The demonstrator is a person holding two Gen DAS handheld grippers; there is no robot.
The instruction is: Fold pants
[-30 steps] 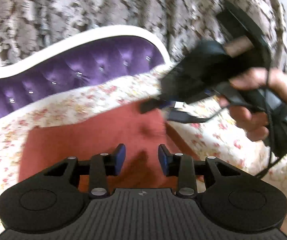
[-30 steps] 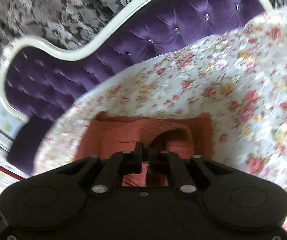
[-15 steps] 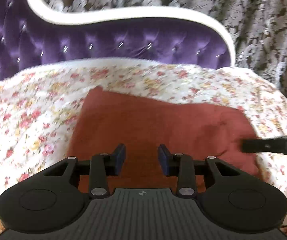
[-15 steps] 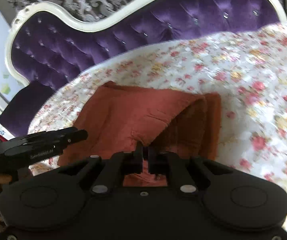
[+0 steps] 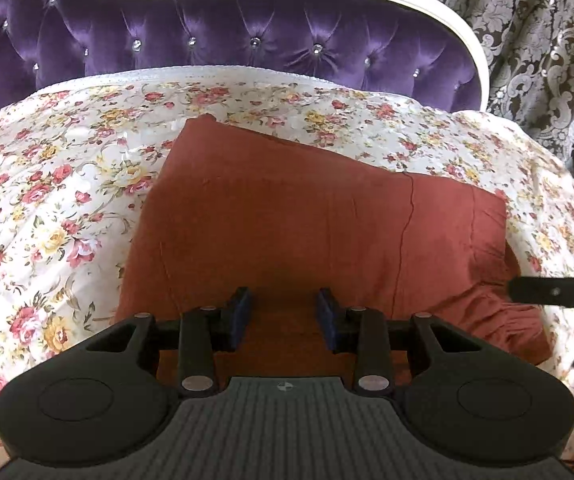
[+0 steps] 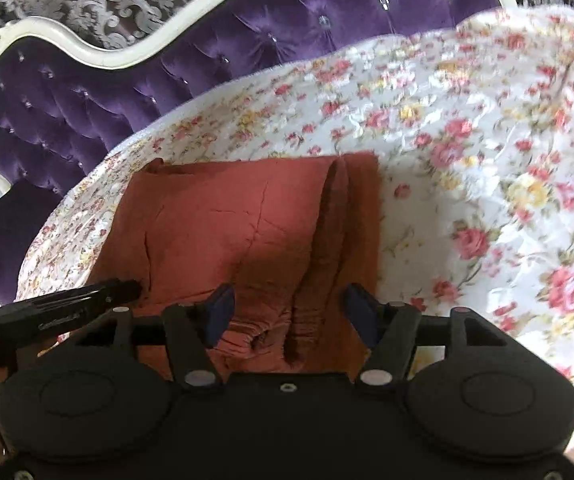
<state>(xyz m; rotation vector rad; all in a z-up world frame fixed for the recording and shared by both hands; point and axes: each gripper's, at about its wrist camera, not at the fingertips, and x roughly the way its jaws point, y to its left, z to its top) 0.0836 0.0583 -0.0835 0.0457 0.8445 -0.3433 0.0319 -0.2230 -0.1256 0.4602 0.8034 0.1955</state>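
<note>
Rust-red pants [image 5: 307, 220] lie folded into a flat rectangle on a floral bedspread [image 5: 47, 200]. My left gripper [image 5: 285, 314] is open and empty just above the near edge of the pants. My right gripper [image 6: 287, 312] is open and empty over the gathered waistband end of the pants [image 6: 227, 232]. One right finger [image 5: 555, 292] shows at the right edge of the left wrist view. The left gripper's finger [image 6: 83, 300] shows at the left of the right wrist view.
A purple tufted headboard [image 5: 227, 36] with a white frame stands behind the bed. Patterned grey curtains [image 5: 547, 40] hang behind it. The floral bedspread [image 6: 487, 180] stretches out to the right of the pants.
My right gripper has opened and let go of the pants' end, which now lies flat. My left gripper has swung round and settled over the near edge of the folded pants.
</note>
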